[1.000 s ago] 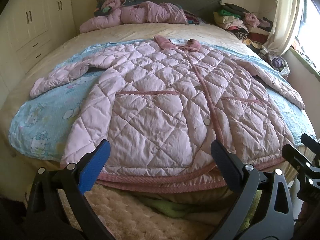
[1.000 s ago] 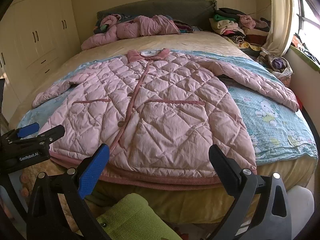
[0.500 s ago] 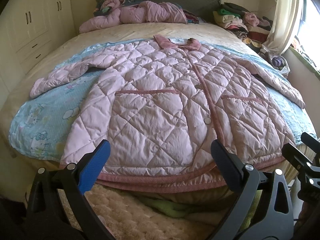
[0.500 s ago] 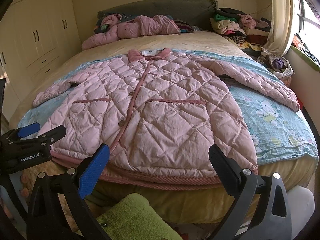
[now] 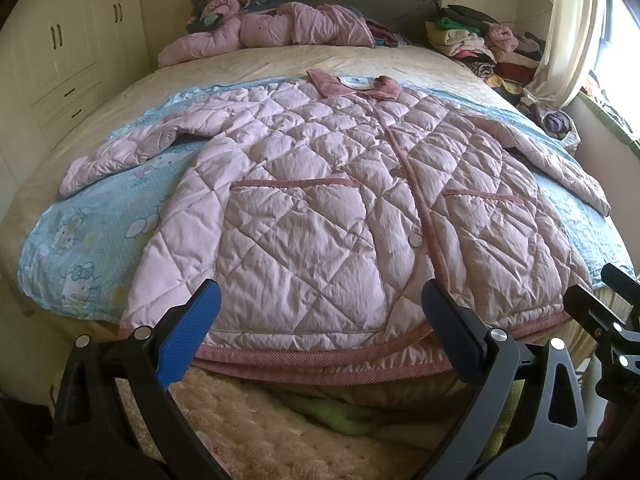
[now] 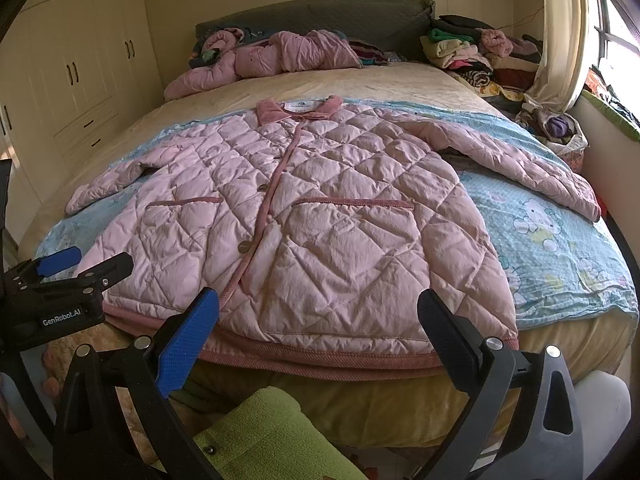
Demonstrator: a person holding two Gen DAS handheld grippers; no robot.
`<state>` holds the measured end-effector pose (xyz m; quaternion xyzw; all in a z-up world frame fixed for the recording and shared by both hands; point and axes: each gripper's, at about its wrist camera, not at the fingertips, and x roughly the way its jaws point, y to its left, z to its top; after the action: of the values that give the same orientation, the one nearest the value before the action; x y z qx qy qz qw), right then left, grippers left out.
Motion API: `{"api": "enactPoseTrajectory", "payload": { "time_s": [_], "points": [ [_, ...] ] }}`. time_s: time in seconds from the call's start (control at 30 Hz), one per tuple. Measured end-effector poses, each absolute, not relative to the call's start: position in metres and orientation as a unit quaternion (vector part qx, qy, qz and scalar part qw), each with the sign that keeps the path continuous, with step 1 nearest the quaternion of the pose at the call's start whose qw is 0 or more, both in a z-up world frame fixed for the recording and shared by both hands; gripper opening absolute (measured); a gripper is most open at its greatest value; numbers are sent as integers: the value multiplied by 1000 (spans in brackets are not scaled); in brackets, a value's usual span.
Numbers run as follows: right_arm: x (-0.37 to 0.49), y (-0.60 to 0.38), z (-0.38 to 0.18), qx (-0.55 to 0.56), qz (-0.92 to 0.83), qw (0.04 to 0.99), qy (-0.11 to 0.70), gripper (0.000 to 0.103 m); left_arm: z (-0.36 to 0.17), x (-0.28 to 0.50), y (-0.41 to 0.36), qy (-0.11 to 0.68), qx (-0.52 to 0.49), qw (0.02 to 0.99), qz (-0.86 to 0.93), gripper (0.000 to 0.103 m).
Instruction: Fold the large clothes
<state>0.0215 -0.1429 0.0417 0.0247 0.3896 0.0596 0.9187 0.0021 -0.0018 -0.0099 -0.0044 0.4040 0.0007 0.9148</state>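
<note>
A pink quilted coat (image 5: 320, 208) lies flat and buttoned, sleeves spread, on a blue cartoon blanket (image 5: 92, 240) across a bed (image 6: 360, 80). The left tool (image 5: 316, 320) and right tool (image 6: 318, 320) hover at the coat's hem, both spread wide, gripping nothing.

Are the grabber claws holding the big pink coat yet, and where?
No. Nothing is held. The left gripper and the right gripper are both open, near the hem of the pink quilted coat, which lies flat on the bed.
</note>
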Motion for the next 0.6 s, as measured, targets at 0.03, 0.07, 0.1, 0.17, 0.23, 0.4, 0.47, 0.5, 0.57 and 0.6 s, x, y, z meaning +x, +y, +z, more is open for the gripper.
{"api": "enactPoseTrajectory", "payload": {
  "time_s": [0.03,0.07,0.1,0.17,0.23,0.4,0.47,0.5,0.57,0.6],
  "points": [
    [22,-143,42,25,59,919,390,99,-10,2,-2,405,-4,914,1,94],
    [22,-144,42,25,59,919,389,99,-11,3,-2,405,-4,914,1,94],
    [22,-143,42,25,60,919,389,99,-10,2,-2,404,-4,915,1,94],
    [22,-143,41,24,62,918,390,99,-11,3,-1,405,-3,914,2,94],
    [23,-142,40,23,62,918,390,99,-11,4,-1,406,-7,914,1,94],
    [30,-137,38,22,72,916,395,99,-9,9,5,406,-9,914,5,94],
    [35,-136,38,25,76,914,397,99,-7,13,9,404,-10,915,8,94],
    [38,-135,39,24,78,914,397,99,-5,15,10,405,-10,914,9,94],
    [43,-135,41,26,81,914,396,99,-3,18,14,405,-12,914,11,94],
    [45,-135,41,29,86,913,397,99,-2,20,15,406,-13,914,12,94]
  ]
}}
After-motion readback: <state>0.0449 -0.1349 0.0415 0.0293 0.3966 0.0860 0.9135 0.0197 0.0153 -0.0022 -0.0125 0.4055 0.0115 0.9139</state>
